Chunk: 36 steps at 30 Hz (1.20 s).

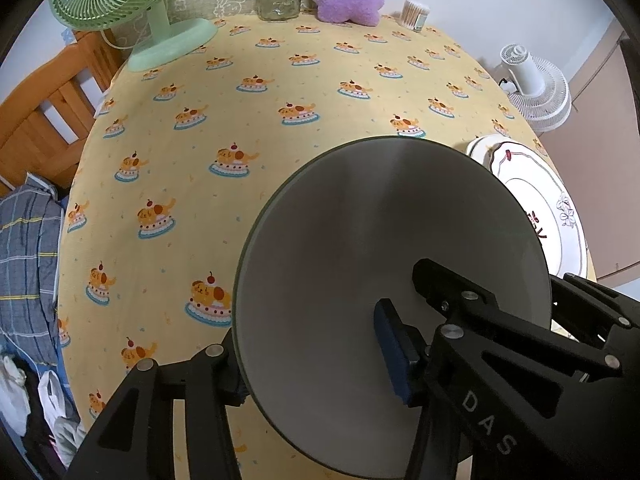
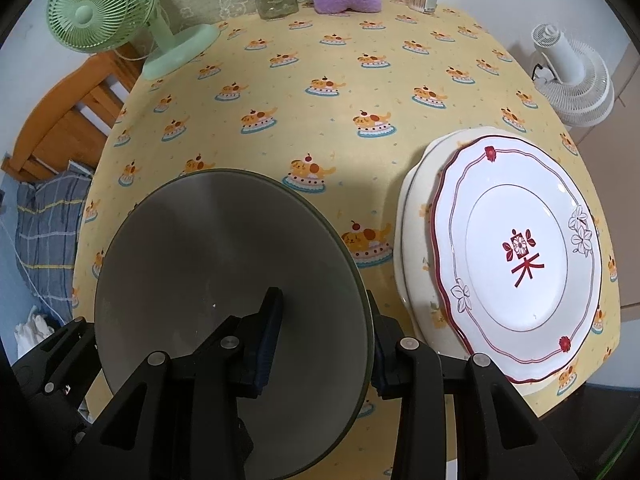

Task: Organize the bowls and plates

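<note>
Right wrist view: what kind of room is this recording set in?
Probably a bedroom or small home living space: a table under a yellow cartoon-print tablecloth, a wooden bed frame with plaid bedding, and a mint-green desk fan.

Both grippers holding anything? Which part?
Yes. The left gripper and the right gripper each clamp the rim of the grey bowl, one finger inside, one outside, on opposite sides.

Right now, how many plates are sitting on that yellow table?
2, stacked by the table's right edge: a white plate with a red rim on top, and a cream plate beneath it, mostly covered. More could be hidden underneath. The grey bowl isn't counted.
</note>
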{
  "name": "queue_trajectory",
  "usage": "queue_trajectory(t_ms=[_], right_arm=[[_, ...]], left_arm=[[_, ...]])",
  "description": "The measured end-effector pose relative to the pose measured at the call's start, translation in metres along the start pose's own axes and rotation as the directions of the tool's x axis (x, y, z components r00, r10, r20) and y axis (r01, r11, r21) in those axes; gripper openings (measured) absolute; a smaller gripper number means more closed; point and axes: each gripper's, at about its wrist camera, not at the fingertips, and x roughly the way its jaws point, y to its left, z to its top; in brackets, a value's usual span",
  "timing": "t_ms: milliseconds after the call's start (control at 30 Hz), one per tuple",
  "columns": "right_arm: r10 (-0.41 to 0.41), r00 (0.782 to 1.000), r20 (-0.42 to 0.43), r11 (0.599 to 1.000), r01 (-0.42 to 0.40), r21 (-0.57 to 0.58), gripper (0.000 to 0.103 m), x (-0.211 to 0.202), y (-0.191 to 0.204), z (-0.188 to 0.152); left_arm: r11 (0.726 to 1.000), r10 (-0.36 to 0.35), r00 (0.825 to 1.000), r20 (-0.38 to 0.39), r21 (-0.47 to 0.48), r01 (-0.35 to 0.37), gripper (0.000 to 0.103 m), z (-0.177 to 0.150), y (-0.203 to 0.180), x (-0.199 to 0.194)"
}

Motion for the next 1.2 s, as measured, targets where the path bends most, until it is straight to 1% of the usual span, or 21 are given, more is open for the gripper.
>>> queue_trajectory(t_ms=[100,200,333,567,700,967,1200], right_arm=[[0.003,1.000,-0.015,1.000,-0.003,0.019,0.041,-0.002,-0.002,-0.002],[-0.002,1.000,-0.026,1.000,0.002,0.007,0.042,-0.005,-0.001,-0.004],[0.002,0.999,-0.035,1.000,-0.001,0.012,0.042,-0.014,-0.003,-0.008],[-0.012,1.000,0.000,0.999,0.012,0.031,0.042,-0.042,-0.010,-0.006],[-0.028,0.999,0.032,0.998,0.026,0.056,0.042,-0.057,-0.019,-0.002],[-0.056,0.995,0.086,0.993,0.047,0.112,0.042,-0.078,-0.048,0.012],[-0.064,0.992,0.107,0.991,0.051,0.121,0.042,-0.087,-0.070,0.026]], left_arm=[[1.000,-0.001,1.000,-0.020,0.011,0.001,0.054,0.000,-0.002,-0.001],[1.000,-0.010,0.999,-0.035,-0.004,0.010,0.054,-0.003,-0.002,-0.003],[1.000,-0.012,0.999,-0.040,0.001,0.012,0.054,-0.005,-0.006,-0.013],[0.999,-0.021,1.000,-0.008,0.027,0.022,0.054,0.002,-0.019,-0.033],[0.997,-0.034,0.999,0.020,0.066,0.033,0.054,0.011,-0.031,-0.042],[0.991,-0.048,0.997,0.064,0.124,0.040,0.054,0.034,-0.064,-0.054],[0.990,-0.053,0.996,0.078,0.136,0.042,0.054,0.048,-0.085,-0.054]])
